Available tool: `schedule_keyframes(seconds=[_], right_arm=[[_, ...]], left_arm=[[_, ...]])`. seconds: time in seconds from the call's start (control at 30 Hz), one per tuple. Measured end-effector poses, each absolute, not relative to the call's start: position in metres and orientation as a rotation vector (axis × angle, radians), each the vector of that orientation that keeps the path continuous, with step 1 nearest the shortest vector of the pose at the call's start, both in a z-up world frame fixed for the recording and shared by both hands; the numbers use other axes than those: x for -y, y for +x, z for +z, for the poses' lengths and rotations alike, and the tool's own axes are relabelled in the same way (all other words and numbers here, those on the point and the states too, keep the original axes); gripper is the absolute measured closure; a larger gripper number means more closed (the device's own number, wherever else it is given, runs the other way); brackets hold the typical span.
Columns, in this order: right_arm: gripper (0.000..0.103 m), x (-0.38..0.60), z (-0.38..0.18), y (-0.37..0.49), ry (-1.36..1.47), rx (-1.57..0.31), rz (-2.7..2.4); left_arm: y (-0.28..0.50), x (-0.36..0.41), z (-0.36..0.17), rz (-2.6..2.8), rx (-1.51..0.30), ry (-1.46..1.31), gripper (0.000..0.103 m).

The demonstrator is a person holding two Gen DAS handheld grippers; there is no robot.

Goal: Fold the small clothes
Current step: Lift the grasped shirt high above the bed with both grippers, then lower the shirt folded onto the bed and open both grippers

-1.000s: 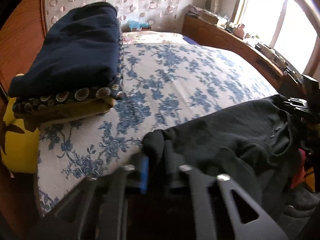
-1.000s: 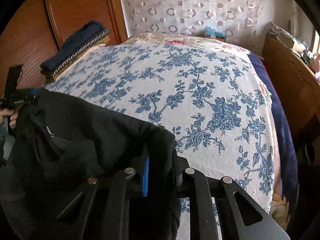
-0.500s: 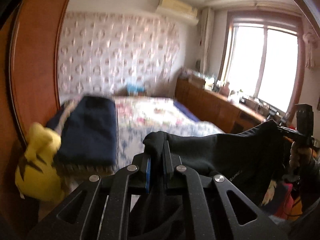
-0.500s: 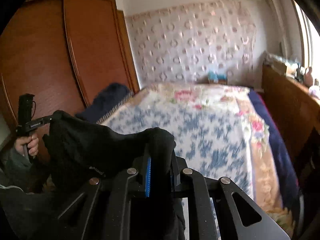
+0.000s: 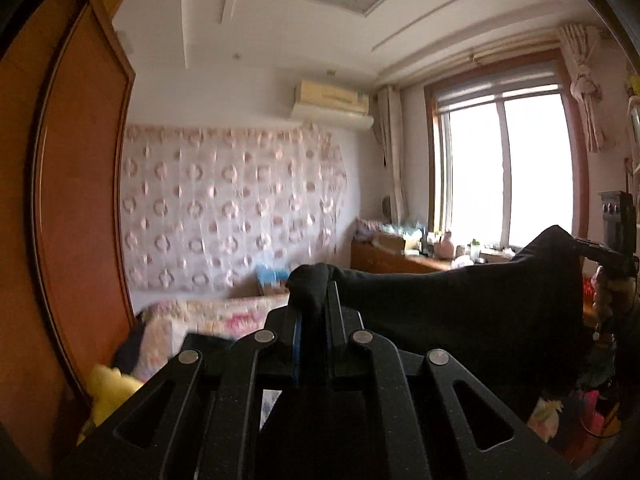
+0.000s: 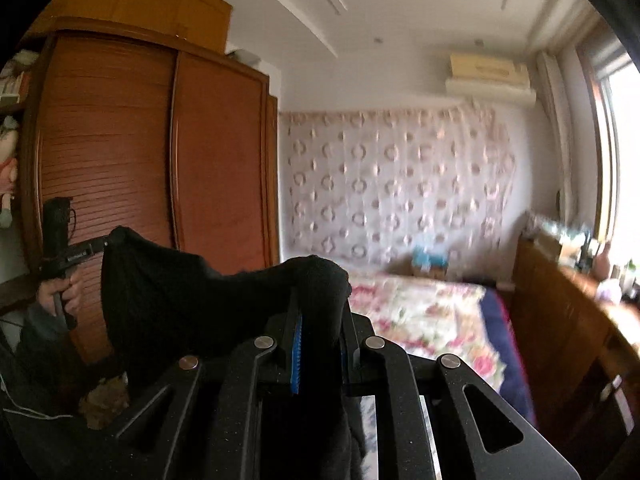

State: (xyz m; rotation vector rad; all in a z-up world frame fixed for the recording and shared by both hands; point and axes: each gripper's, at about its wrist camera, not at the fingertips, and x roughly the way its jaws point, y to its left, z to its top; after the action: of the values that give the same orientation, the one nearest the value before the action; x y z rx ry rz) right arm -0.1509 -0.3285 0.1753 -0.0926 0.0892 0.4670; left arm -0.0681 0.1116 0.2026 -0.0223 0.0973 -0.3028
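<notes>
1. Fingers of the left gripper [image 5: 314,322], seen from the left wrist, are closed almost fully on a bunched corner of the soft black knit garment [image 5: 460,304]; the fabric is pinched between the blue-lined pads and bulges above the tips.
2. From that corner the garment is stretched across to the right gripper [image 5: 582,246], seen at the right edge with a corner of the cloth clamped in its tip. The upper edge is drawn nearly taut between the two grips, and the body of the cloth hangs below, clear of the floral-covered bed [image 5: 224,316]. The span is judged to be held this way so that the garment hangs open and flat before it is laid down for folding.
3. A folded dark blue garment [image 5: 132,346] and a yellow soft item [image 5: 110,390] are seen, blurred, at the near left edge of the bed.
4. In the right wrist view, the right gripper [image 6: 318,322] is nearly closed on the opposite corner of the garment [image 6: 160,280], with cloth bulging above the blue pad.
5. The left gripper [image 6: 102,243] is seen at the left, held by a hand [image 6: 60,294], with the far corner clamped in front of the brown wooden wardrobe [image 6: 160,160].
6. The bed [image 6: 432,312] lies ahead and below, free as a laying surface.
</notes>
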Motion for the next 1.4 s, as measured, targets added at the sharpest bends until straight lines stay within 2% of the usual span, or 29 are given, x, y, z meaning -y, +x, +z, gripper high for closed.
schedule_keyframes(seconds=[0.23, 0.53, 0.7, 0.93, 1.07, 1.23, 1.4], right_arm=[[0.09, 0.328, 0.217, -0.186, -0.133, -0.002, 0.432], [0.09, 0.302, 0.186, -0.168, -0.189, -0.021, 0.352], [0.09, 0.289, 0.167, -0.11, -0.194, -0.124, 0.311], [0.09, 0.274, 0.084, 0.035, -0.213, -0.337, 0.26], [0.09, 0.264, 0.041, 0.112, -0.213, -0.466, 0.232], [0.09, 0.254, 0.019, 0.183, -0.173, -0.551, 0.226], [0.09, 0.267, 0.025, 0.228, -0.125, -0.587, 0.24]], left_arm=[[-0.079, -0.116, 0.241, -0.287, 0.01, 0.005, 0.094], [-0.024, -0.102, 0.232, -0.292, -0.041, 0.026, 0.094], [0.056, -0.076, 0.186, -0.269, -0.152, 0.045, 0.094], [0.191, -0.038, 0.087, -0.234, -0.37, 0.108, 0.093], [0.238, -0.024, 0.051, -0.209, -0.463, 0.13, 0.093], [0.268, -0.022, 0.036, -0.2, -0.526, 0.115, 0.093], [0.29, -0.019, 0.02, -0.201, -0.592, 0.116, 0.093]])
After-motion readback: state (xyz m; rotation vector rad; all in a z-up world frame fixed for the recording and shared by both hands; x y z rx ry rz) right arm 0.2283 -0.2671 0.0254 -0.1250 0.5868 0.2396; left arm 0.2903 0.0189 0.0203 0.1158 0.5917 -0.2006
